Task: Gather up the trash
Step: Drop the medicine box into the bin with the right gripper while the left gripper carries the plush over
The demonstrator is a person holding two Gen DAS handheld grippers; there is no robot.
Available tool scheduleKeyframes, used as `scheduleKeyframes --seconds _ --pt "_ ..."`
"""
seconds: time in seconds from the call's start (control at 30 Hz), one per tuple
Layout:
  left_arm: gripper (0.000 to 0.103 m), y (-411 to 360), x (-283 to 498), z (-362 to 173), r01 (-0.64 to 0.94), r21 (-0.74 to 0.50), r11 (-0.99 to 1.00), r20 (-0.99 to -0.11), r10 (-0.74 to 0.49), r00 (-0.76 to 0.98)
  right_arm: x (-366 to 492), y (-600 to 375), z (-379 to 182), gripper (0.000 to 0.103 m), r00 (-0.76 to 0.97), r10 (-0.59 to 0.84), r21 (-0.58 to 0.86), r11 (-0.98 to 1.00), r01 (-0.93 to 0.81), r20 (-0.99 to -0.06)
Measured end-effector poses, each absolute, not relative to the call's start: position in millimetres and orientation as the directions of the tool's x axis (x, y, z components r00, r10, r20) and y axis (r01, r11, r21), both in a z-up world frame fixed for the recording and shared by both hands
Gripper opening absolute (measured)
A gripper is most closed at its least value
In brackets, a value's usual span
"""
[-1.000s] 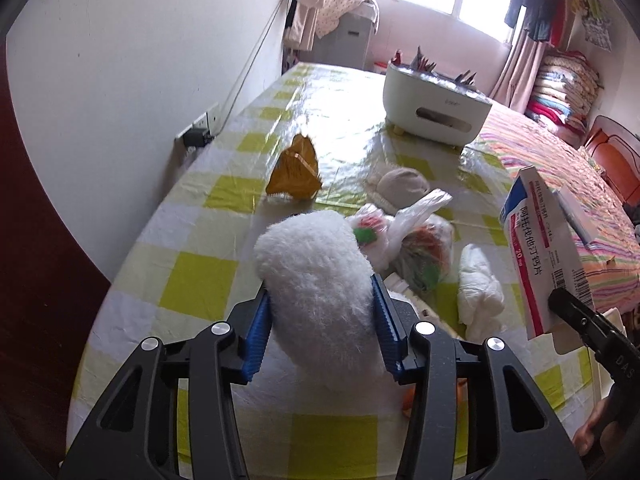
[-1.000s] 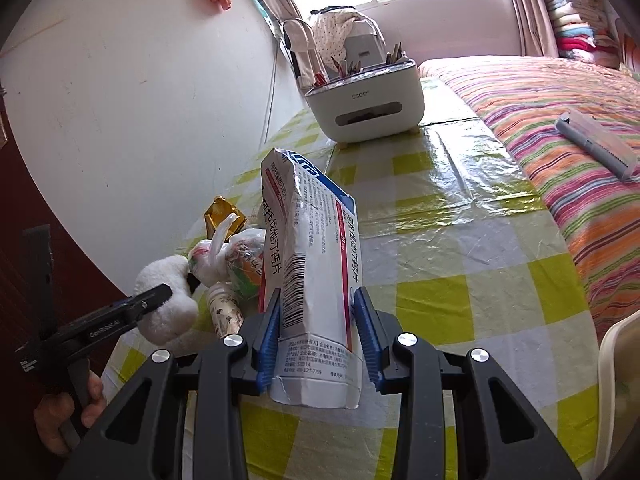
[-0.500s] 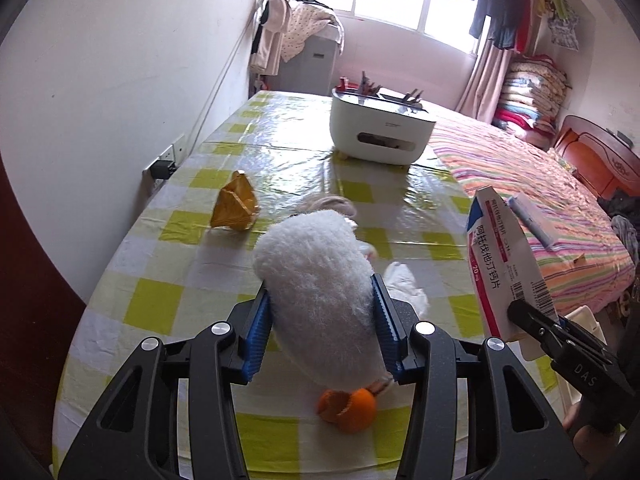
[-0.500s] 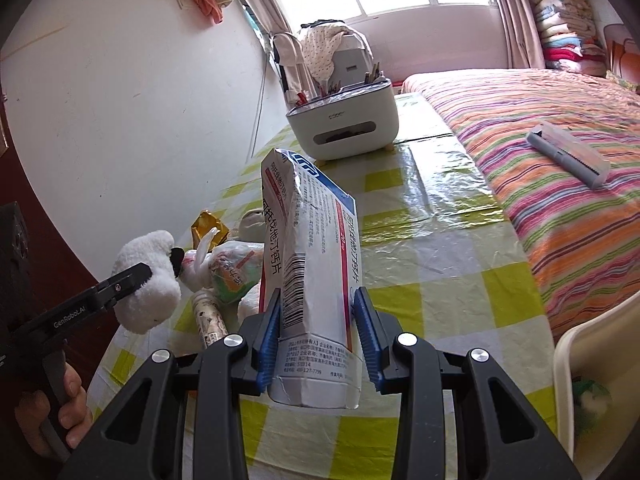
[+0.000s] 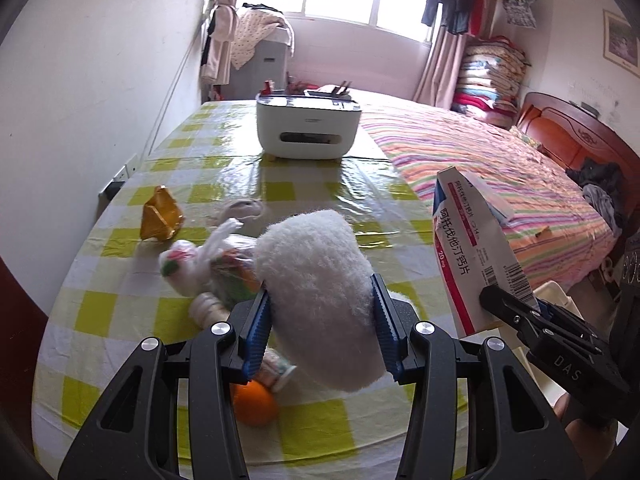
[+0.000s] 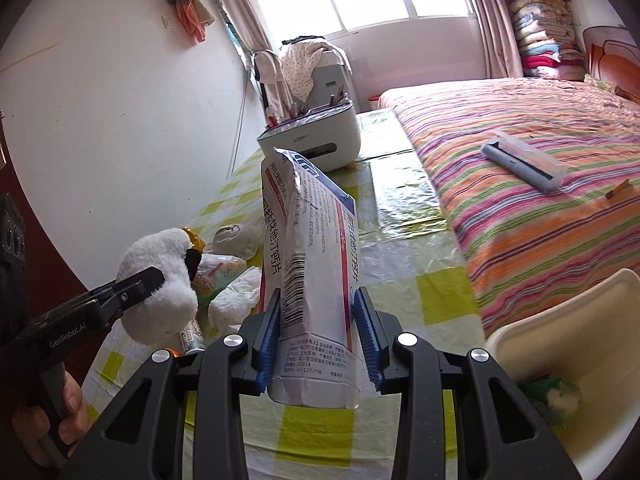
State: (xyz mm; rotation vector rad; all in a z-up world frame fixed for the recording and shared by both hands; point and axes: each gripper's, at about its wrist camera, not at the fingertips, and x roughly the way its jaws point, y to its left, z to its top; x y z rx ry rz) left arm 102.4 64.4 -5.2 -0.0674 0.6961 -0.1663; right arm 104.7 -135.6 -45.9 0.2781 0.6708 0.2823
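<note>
Right wrist view: right gripper [image 6: 316, 344] clamped on upright medicine box [image 6: 310, 280], long axis vertical; cream bin [image 6: 560, 320] lower right, nearer this hand. Left gripper [image 5: 320, 328] clamped on white fluffy wad [image 5: 316, 288], farther left over table [image 5: 120, 312].

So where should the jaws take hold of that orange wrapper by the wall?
Grip the orange wrapper at its pointed top, coming down from above. It stands crumpled like a little tent, apart from the bag pile, so the peak is likely the easiest pinch.
</note>
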Motion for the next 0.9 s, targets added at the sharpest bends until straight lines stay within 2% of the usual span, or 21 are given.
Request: scheduleKeyframes --seconds 0.9 --pt "0.046 -47 71 -12 0.363 -0.110 0.925 -0.644 -0.345 0.683 56 -230 -40 0.035 0.814 0.174 0.328 0.944 0.022 -0.555"
